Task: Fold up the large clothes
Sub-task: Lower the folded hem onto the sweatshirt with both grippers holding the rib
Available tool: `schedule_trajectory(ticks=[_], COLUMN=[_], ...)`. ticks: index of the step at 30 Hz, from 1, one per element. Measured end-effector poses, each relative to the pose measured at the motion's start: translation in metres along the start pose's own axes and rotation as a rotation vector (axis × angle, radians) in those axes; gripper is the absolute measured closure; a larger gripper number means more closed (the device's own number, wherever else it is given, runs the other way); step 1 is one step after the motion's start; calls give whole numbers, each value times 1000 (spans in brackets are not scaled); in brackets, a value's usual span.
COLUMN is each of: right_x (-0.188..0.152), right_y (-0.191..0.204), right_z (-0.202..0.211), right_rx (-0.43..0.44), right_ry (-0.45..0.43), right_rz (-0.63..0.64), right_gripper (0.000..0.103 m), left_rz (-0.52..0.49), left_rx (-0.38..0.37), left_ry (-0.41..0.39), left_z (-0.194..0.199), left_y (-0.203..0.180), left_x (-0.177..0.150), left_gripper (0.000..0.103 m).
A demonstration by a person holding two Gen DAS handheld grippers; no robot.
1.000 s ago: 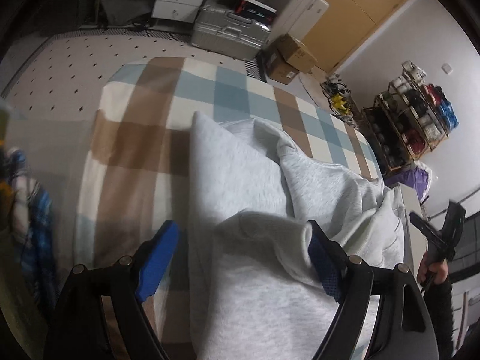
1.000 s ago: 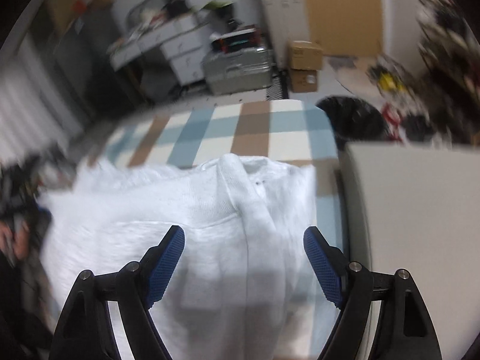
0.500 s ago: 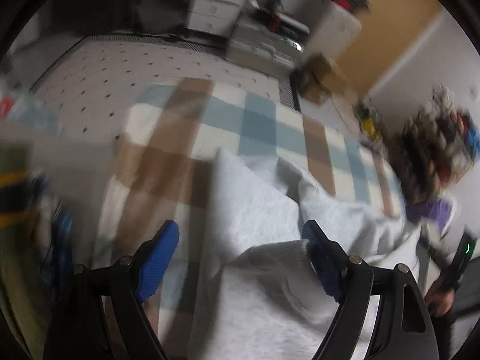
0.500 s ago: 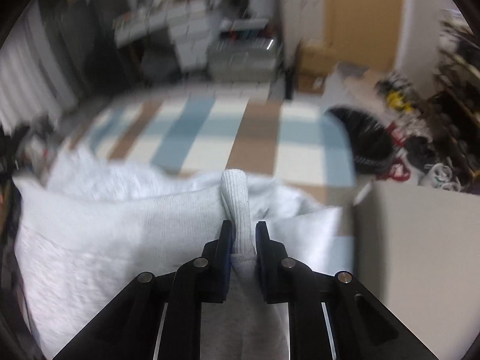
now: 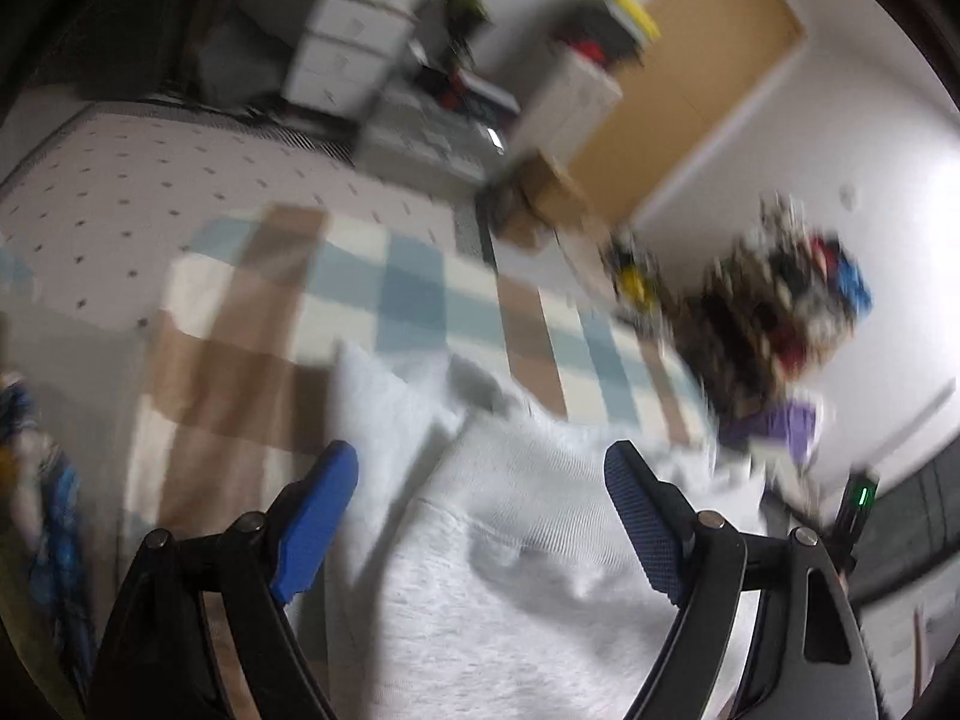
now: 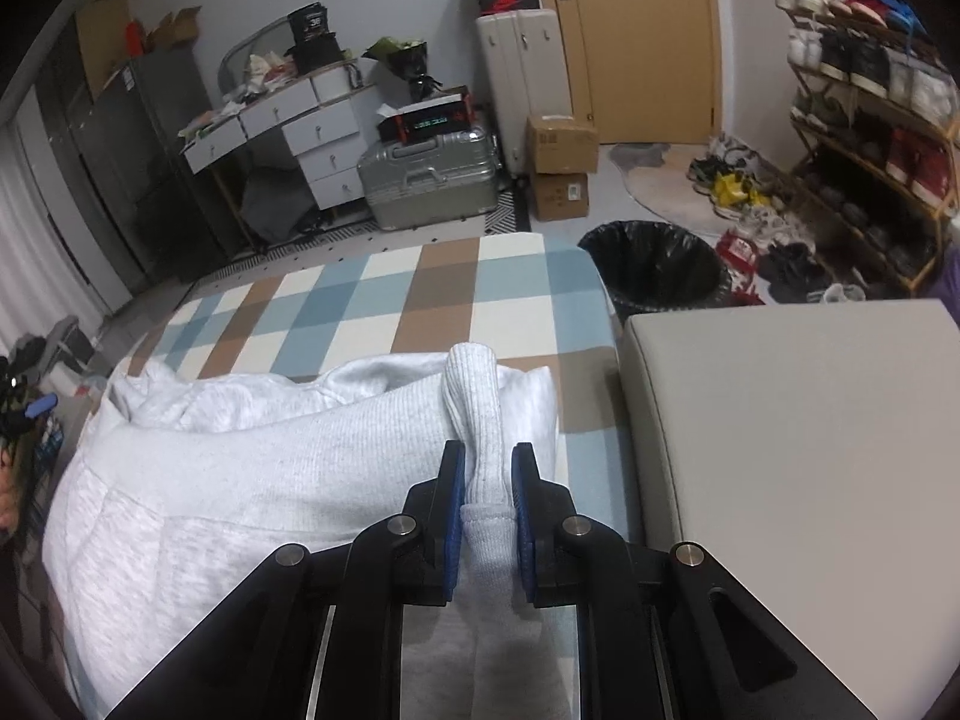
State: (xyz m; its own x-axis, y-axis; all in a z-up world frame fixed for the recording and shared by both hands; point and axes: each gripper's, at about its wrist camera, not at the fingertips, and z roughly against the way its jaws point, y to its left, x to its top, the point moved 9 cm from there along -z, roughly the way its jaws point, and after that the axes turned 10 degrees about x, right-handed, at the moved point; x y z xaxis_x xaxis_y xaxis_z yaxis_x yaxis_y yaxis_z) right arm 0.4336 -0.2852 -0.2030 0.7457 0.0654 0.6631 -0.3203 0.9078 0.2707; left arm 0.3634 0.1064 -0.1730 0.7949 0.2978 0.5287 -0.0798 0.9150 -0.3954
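Your right tongs are nipped tight on a ribbed fold of the grey sweatshirt; the blue pads press the cloth from both sides, low in the middle of the right wrist view. They have just been closing, and the cloth is between them. A ribbed tube of fabric stands up past the tips, toward the middle of the frame.

Your left tongs stand wide, pads apart and gripping nothing. They hang over the sweatshirt, which fills the lower middle of the blurred left wrist view. Whether the pads touch the cloth you cannot tell from the blur.

The sweatshirt lies bunched on the checked blanket of blue, brown and cream, which covers the bed and fills the middle of the right view. A grey cushion sits just beside the blanket at the right of that frame. Above it, a black bin stands on the floor. A silver suitcase sits upper middle, with white drawers to its left and cardboard boxes to its right. A shoe rack fills the upper right corner.
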Motion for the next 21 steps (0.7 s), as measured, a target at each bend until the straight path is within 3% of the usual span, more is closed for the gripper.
schedule_trajectory(ticks=[2, 8, 12, 16, 21], right_x=[1, 0, -2, -2, 13], right_y=[4, 5, 6, 13, 37], right_z=[0, 1, 2, 14, 53], right_rx=[-5, -10, -11, -20, -19], right_ry=[0, 7, 6, -23, -158], right_rz=[16, 16, 7, 35, 94], right_gripper=[88, 86, 86, 88, 89], left_rz=[-94, -359, -398, -378, -454], left_rx=[27, 84, 113, 121, 171], left_ry=[93, 229, 261, 229, 41], left_z=[-24, -74, -84, -61, -17], left_y=[-9, -28, -23, -20, -34], left_x=[-10, -34, -42, -43, -31], left_gripper=[22, 26, 75, 89, 92])
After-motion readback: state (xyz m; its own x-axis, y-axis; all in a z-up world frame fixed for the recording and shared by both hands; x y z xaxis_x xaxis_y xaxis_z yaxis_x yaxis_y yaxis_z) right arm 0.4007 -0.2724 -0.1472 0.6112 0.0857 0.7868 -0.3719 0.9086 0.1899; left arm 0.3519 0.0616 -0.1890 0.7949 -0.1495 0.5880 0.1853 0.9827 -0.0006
